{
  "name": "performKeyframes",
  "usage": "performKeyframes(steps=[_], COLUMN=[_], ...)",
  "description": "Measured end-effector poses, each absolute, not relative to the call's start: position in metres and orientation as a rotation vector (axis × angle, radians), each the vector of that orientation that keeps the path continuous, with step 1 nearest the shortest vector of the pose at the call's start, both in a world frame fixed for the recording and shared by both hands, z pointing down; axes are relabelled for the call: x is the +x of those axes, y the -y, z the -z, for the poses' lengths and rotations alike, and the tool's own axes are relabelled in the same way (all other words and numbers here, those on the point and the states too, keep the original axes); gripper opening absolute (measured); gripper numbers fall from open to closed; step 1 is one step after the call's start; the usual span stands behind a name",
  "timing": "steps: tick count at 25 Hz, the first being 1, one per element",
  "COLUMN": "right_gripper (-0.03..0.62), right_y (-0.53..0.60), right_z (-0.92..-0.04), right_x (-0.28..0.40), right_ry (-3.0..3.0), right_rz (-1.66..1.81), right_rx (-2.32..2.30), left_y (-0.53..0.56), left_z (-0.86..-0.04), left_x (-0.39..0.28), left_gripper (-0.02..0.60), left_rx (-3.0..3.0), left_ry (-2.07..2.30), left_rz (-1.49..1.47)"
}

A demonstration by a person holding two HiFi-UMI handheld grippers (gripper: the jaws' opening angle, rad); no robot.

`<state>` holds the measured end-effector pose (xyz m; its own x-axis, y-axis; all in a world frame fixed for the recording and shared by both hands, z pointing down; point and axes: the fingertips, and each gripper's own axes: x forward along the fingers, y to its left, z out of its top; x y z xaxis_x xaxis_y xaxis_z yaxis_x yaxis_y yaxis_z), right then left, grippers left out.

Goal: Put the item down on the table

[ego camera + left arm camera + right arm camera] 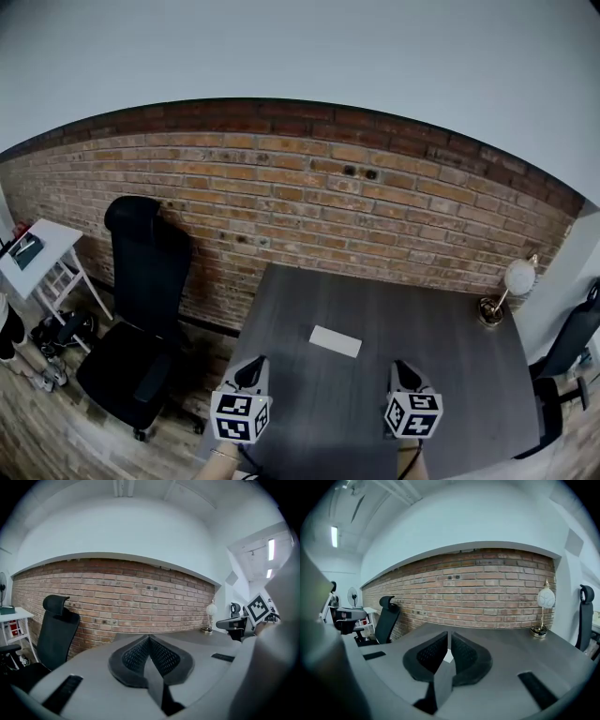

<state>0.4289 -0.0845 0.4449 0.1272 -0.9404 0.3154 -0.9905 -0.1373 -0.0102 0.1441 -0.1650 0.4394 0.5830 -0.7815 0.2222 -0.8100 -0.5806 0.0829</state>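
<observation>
White flat item (336,341) on the dark table (450,356), ahead of the left gripper (251,372) and the right gripper (405,373).

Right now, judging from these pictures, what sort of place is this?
Probably an office or a home workroom: a dark grey table stands by a bare brick wall, a black office chair stands beside it, and a small lamp sits at the table's far corner.
</observation>
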Motion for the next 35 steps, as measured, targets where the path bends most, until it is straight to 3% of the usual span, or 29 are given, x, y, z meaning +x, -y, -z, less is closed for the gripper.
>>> performKeyframes(steps=[15, 35], right_gripper=[0.043, 0.032], right_y=[0.026, 0.035], right_z=[-0.454, -0.441], right_x=[0.451, 0.436], right_ry=[1.808, 1.781], right_rz=[-0.524, -0.442], right_rx=[2.399, 2.367], left_y=[0.17, 0.173], left_z=[-0.427, -0.429], left_x=[0.17, 0.172], left_gripper=[0.015, 0.015], left_rx=[2.67, 2.682], left_ry=[1.301, 1.287], left_rz=[-0.242, -0.214])
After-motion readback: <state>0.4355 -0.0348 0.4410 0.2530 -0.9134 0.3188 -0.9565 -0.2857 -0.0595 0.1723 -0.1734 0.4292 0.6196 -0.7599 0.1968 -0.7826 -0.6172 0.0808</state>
